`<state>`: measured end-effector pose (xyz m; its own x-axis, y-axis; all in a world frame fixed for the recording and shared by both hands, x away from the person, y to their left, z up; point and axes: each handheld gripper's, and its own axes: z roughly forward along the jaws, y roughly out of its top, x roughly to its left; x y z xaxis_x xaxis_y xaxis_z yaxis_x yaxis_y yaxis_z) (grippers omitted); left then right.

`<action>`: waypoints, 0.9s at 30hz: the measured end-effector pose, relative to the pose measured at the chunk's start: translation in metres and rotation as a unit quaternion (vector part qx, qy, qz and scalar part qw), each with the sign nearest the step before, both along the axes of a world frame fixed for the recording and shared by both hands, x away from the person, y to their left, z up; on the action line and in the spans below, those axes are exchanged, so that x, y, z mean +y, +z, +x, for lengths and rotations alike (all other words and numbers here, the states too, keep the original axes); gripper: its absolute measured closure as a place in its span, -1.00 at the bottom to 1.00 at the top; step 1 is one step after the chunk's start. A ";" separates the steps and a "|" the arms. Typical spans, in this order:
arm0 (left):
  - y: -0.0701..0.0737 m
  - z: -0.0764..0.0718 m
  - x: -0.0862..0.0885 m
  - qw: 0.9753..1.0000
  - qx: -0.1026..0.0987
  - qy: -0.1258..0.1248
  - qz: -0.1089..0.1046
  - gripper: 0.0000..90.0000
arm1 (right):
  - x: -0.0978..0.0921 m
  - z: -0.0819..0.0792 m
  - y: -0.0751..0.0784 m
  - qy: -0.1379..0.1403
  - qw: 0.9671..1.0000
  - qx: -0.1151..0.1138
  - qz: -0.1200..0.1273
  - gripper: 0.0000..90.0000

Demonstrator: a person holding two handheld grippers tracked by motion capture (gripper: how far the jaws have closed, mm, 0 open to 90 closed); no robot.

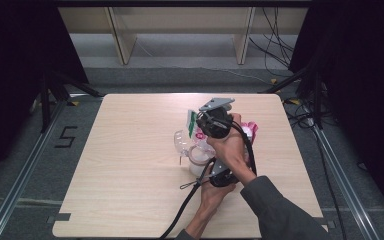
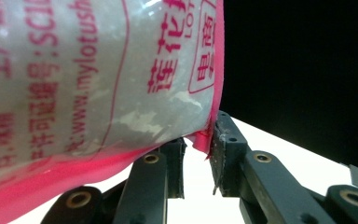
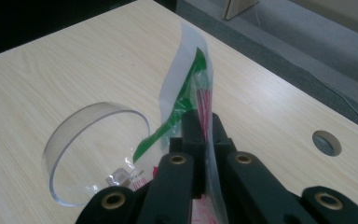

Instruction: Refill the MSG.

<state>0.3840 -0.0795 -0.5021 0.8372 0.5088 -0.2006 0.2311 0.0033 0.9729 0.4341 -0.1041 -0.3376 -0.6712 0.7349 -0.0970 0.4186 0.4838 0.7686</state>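
My right gripper (image 1: 200, 121) (image 3: 200, 122) is shut on a thin white and green packet (image 3: 184, 88) (image 1: 192, 119) that stands upright above the table. Just below it, a clear plastic cup (image 3: 98, 154) (image 1: 182, 141) lies on its side with a few scraps inside. My left gripper (image 2: 198, 140) (image 1: 223, 176) is nearer the person, under the right hand. Its jaws stand narrowly apart, and the pink corner of a translucent bag with red print (image 2: 98, 79) hangs in the gap, against one jaw. In the high view the pink bag (image 1: 250, 129) shows beyond the right hand.
The wooden table (image 1: 130, 150) has free room on its left and front. A round pale lid-like object (image 1: 198, 155) sits beside the cup. A round cable hole (image 3: 326, 142) is in the table top. Floor, cables and shelf legs lie beyond the far edge.
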 end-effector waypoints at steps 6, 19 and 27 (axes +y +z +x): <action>0.002 0.000 0.000 1.000 -0.001 -0.001 -0.003 0.70 | 0.005 0.000 0.000 0.002 1.000 -0.004 -0.007 1.00; 0.002 0.000 -0.001 1.000 0.003 -0.005 -0.017 0.71 | 0.011 0.001 -0.003 0.002 1.000 0.002 -0.017 1.00; 0.002 0.003 0.002 1.000 -0.003 -0.009 0.001 0.71 | 0.014 0.003 -0.004 0.005 1.000 0.004 -0.024 1.00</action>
<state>0.3866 -0.0770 -0.5002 0.8471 0.4949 -0.1936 0.2245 -0.0032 0.9745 0.4369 -0.0899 -0.3418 -0.6790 0.7232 -0.1263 0.4199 0.5238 0.7412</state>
